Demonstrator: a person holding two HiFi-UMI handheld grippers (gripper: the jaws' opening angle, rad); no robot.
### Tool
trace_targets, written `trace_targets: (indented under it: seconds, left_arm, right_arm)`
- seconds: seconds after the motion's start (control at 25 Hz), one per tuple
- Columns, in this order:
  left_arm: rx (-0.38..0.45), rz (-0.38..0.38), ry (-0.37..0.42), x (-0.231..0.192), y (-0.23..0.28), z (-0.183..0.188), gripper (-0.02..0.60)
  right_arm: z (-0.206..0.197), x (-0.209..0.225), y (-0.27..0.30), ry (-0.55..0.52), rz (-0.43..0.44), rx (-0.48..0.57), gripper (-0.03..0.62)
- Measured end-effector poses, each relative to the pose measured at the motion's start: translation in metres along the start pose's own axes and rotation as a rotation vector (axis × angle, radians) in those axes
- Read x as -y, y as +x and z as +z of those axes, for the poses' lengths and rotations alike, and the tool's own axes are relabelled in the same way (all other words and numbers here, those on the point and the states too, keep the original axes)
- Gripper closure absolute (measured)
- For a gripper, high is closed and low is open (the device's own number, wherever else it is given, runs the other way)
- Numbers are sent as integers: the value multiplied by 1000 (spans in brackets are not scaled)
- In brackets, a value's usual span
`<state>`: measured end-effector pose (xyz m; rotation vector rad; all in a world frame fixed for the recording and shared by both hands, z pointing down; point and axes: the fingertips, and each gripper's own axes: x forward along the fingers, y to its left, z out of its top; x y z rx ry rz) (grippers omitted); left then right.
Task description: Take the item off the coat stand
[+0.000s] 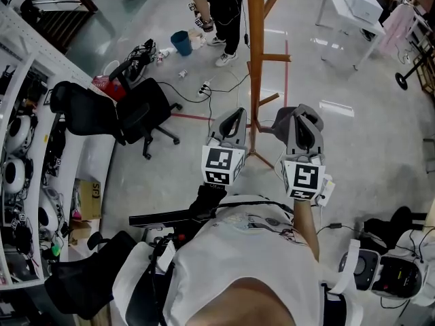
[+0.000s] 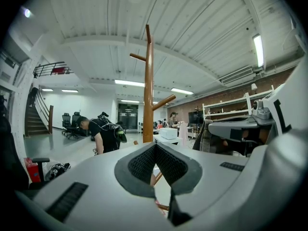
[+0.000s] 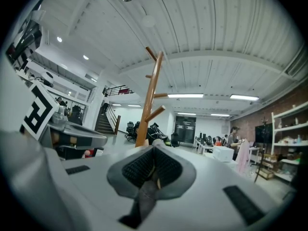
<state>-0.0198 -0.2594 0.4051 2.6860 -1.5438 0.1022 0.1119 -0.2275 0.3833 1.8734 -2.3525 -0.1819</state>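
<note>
My right gripper (image 3: 153,152) has its jaws pressed nearly together on a thin strip of grey fabric (image 3: 143,196), which trails down out of the pads toward the camera. A narrow pinch like that is all a soft strip needs, and it should keep the cloth from slipping. In the head view more grey material seems to bunch over the front of that gripper. I take this to be the item, hanging from my grip and not from any peg.

My left gripper (image 2: 155,147) has its jaws closed tip to tip with nothing between them. I judge it is simply parked alongside, out of the way. Both grippers point level, side by side, with the coat stand (image 1: 255,60) just ahead and between them. Its pegs look bare in every view, which fits the item being off already. The stand rests on the open floor (image 1: 353,148), well apart from the office chair (image 1: 146,111).
</note>
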Motion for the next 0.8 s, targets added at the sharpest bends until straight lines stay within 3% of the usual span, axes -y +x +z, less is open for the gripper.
trace_targets:
  seconds: [0.8]
  left_arm:
    - [-11,15,-3,-18,7,0,578]
  right_arm:
    - [10,-11,19,-11,32,22,580]
